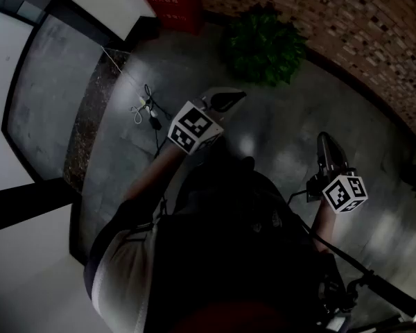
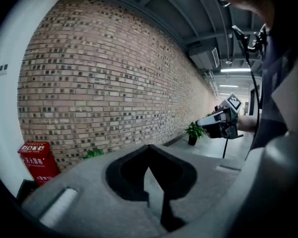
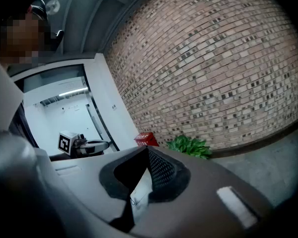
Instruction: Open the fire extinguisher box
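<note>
The red fire extinguisher box [image 1: 172,2] stands at the top of the head view, at the foot of the brick wall [image 1: 333,19], left of a potted plant [image 1: 265,44]. The left gripper [image 1: 225,100] and right gripper [image 1: 327,146] hang mid-frame, well apart from it, jaws together and empty

The red fire extinguisher box [image 1: 170,2], white-lettered, stands upright on the floor [image 1: 194,68] against the brick wall [image 1: 333,19].

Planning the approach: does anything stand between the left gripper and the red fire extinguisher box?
Nothing visible: bare floor lies between the left gripper and the red box; the plant stands to one side.
</note>
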The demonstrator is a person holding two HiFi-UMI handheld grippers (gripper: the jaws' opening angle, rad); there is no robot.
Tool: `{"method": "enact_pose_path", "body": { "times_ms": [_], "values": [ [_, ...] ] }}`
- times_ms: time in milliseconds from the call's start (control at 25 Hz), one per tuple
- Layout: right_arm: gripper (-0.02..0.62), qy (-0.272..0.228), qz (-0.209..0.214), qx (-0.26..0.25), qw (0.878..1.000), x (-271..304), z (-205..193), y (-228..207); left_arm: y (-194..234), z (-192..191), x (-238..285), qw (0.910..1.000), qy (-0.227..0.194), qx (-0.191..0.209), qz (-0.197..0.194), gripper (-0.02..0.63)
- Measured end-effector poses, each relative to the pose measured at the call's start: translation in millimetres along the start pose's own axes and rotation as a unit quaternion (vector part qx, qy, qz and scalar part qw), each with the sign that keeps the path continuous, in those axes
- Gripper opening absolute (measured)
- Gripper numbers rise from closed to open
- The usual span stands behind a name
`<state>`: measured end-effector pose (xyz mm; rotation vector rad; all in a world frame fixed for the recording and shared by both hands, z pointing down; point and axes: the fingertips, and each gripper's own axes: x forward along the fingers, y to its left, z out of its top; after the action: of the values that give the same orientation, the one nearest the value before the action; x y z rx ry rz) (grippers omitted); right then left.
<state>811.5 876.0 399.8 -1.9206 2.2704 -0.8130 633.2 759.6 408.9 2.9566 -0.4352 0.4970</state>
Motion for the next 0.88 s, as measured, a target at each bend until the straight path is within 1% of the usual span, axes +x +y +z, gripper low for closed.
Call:
{"method": "enact_pose_path", "body": {
  "times_ms": [120,240,400,480,600,760,880],
  "values": [
    [0.002,0.009,0.006,0.007,1.000,19.8,-7.1,20.9,16.5,-8.9,-20.1,0.9998,-0.009,-0.018,-0.002,0.000],
    [0.002,0.017,0.017,0.017,1.000,52.8,-15.6,53.1,41.5,-28.3,-45.4,0.9994,-0.009,-0.033,-0.001,0.000],
    [0.002,0.036,0.027,0.006,0.999,112.0,-19.1,103.0,90.4,-40.2,-82.8,0.9974,-0.031,-0.065,0.000,0.000],
    [0.002,0.047,0.038,-0.006,0.998,146.0,-19.0,130.6,118.8,-43.2,-101.3,0.9975,-0.038,-0.059,0.004,0.000],
    [0.002,0.057,0.057,-0.019,0.997,188.8,-19.8,168.9,154.7,-45.8,-131.5,0.9972,-0.050,-0.050,0.024,0.000],
    [0.002,0.074,0.088,-0.045,0.992,235.5,-19.6,215.0,200.6,-41.9,-176.2,0.9935,-0.075,-0.055,0.065,0.000],
    [0.002,0.081,0.108,-0.053,0.989,261.9,-22.1,238.6,225.1,-45.9,-202.4,0.9925,-0.075,-0.053,0.081,0.000]
  ]
}}
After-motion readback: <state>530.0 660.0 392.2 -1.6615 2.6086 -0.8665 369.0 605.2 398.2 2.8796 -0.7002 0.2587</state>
